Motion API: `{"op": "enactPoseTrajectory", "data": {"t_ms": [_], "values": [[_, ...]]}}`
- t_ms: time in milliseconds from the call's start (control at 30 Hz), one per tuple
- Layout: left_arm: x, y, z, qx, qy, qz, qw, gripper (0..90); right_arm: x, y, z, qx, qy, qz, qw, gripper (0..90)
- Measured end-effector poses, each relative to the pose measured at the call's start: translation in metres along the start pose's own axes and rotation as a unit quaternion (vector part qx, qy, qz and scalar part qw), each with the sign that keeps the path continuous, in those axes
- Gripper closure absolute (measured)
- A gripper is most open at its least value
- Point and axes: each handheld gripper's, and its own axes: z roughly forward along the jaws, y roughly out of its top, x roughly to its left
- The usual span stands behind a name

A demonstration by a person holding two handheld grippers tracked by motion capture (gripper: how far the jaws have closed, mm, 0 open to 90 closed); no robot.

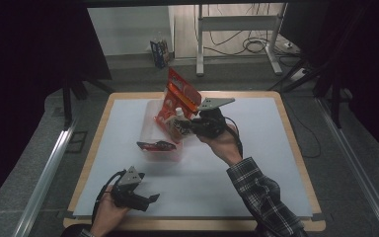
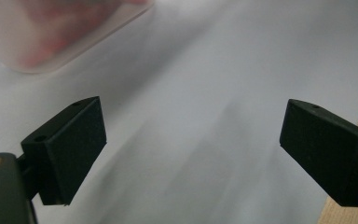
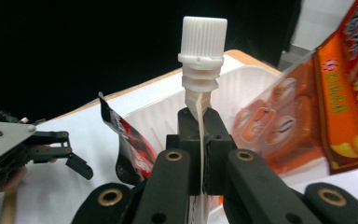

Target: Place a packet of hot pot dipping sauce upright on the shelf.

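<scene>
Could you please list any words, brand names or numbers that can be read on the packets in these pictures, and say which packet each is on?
No text can be quoted with confidence.
Orange snack bag: large print along its red band and yellow characters on the orange panel, too blurred and cut off to read.
Dark red packet: light markings, too small to read.
Spouted pouch in the right hand-held gripper: printed front, illegible; its white cap carries only ridges.

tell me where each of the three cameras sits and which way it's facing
High view: above the person's side, facing forward and down on the table; both forearms, left gripper and right gripper show.
Left gripper view: rides the left gripper, facing the white tabletop between open jaws.
Right gripper view: rides the right gripper, shut on a spout pouch, facing the clear bin.
Shared: high and right gripper views both show the orange snack bag.
</scene>
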Motion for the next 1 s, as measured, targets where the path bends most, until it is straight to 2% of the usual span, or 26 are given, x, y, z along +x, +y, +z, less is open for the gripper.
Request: {"op": "enactPoseTrajectory", "data": {"t_ms": [367,800,1000], "values": [[-0.001,0.0,0.002,0.007,-0.003,0.004,1.0,6.7,-0.007,-0.005,0.009,0.028,0.025,0.005,0.9993,87.1],[-0.002,0.0,0.003,0.013,-0.007,0.007,0.9999,6.5,-0.01,-0.003,0.016,0.042,0.013,-0.003,0.999,84.2],[-0.002,0.0,0.004,0.015,-0.007,0.009,0.9998,6.4,-0.009,-0.001,0.022,0.044,0.018,-0.005,0.9988,84.5]]}}
